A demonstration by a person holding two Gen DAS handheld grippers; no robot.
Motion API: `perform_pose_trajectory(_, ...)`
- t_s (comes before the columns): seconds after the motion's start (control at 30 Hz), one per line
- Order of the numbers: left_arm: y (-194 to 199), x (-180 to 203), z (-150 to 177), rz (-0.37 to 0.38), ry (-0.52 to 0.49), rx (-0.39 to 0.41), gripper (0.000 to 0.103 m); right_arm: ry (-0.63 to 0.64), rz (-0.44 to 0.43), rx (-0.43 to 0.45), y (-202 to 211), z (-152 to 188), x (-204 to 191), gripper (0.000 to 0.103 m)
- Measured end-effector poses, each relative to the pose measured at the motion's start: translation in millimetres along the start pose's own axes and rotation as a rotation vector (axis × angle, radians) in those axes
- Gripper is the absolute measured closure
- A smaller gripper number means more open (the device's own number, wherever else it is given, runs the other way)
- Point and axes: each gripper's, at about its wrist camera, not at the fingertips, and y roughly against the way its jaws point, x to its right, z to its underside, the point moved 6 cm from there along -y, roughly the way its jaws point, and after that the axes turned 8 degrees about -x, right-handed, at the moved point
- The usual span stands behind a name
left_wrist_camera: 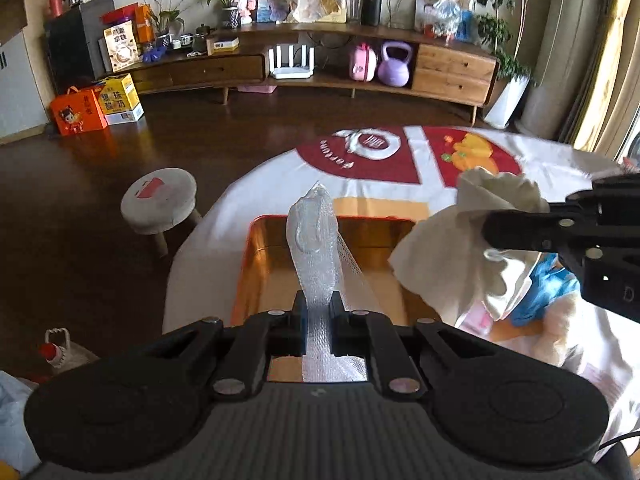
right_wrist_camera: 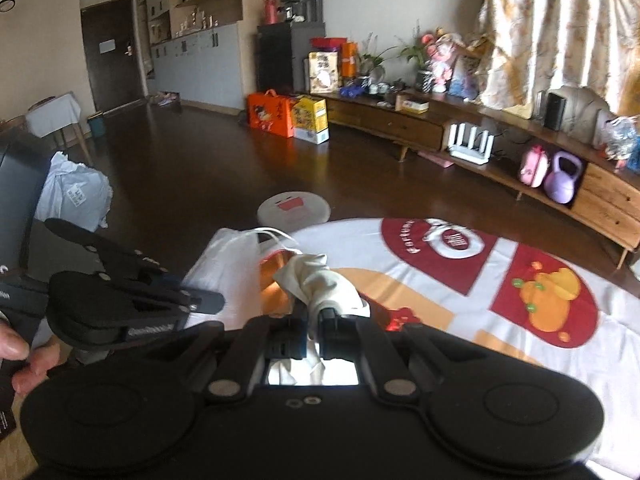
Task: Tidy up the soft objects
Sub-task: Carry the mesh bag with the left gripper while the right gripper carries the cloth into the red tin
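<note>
My left gripper point(left_wrist_camera: 318, 310) is shut on a strip of clear bubble wrap point(left_wrist_camera: 314, 240) and holds it upright over an orange box point(left_wrist_camera: 256, 256) on the cloth-covered table. My right gripper point(right_wrist_camera: 313, 322) is shut on a cream cloth point(right_wrist_camera: 320, 280). In the left wrist view that cloth point(left_wrist_camera: 456, 248) hangs at the right, just beside the box, under the right gripper's black body point(left_wrist_camera: 576, 236). The left gripper's body point(right_wrist_camera: 120, 300) shows at the left of the right wrist view. A blue soft item point(left_wrist_camera: 544, 292) and a fluffy cream item point(left_wrist_camera: 560, 328) lie on the table at right.
The table has a white cloth with red and orange prints point(left_wrist_camera: 400, 160). A small round stool point(left_wrist_camera: 159, 200) stands on the dark floor to the left. A long wooden cabinet point(left_wrist_camera: 360, 64) lines the far wall. A white bag point(right_wrist_camera: 76, 192) sits at left.
</note>
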Motion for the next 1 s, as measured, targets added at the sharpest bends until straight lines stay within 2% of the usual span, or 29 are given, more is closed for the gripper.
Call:
perform_pose_trajectory(0.33,-52,-21,3,-0.015,0.014,-0.086,0.093,-0.028,-0.035,-0.073,-63,5,-9,0.099)
perform_pose_trajectory(0.53,-71,-14,6,-0.005,-0.048,-0.118,0.093,-0.05,-0.053,-0.14,-94,20,-9,0.099)
perform_pose_trajectory(1.0,-109,-11,13,-0.006,-0.073,-0.195,0.093,-0.032,-0.068,-0.246,-122,49,-11,0.092)
